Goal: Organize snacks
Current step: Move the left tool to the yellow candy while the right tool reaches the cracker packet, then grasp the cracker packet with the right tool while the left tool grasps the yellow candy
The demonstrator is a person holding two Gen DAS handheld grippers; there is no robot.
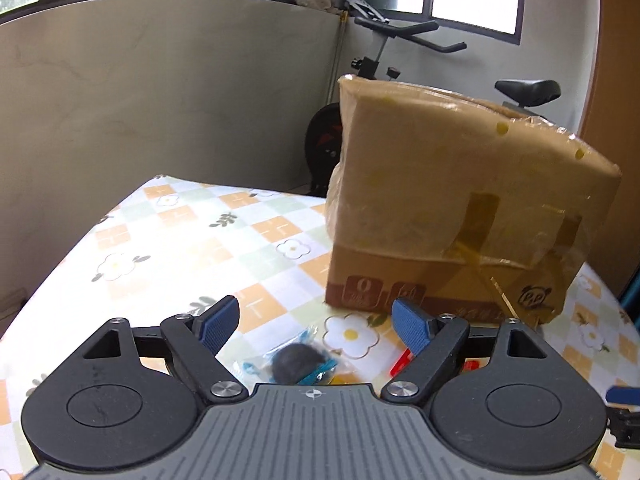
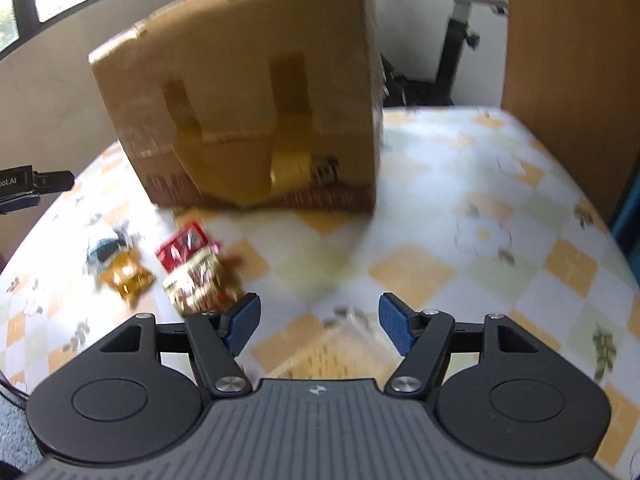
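A table (image 1: 132, 240) under a cloth of orange and pale green checks with white flowers fills both views, set close to a beige wall below a row of windows, with an exercise bike (image 1: 400, 52) behind it. Its far edge and left edge show in the left wrist view, its curved right edge in the right wrist view, where a wooden panel (image 2: 568, 60) stands just beside that side. A taped cardboard box (image 1: 460, 208) sits toward the back; a brown printed band runs along its base with a small panda mark near one corner, the lettering too blurred to read. The cloth to the left of the box and to its right lies bare. The snacks lie in front of the box: a blue packet with a dark round piece (image 1: 296, 360), a gold-wrapped sweet (image 2: 126, 280) and a red packet (image 2: 186, 246) touching a patterned packet (image 2: 200, 288), their print unreadable. The left gripper (image 1: 316, 326) hangs over the blue packet, jaws spread wide and holding nothing. The right gripper (image 2: 320, 326) is likewise parted and empty over bare cloth, just right of the patterned packet.
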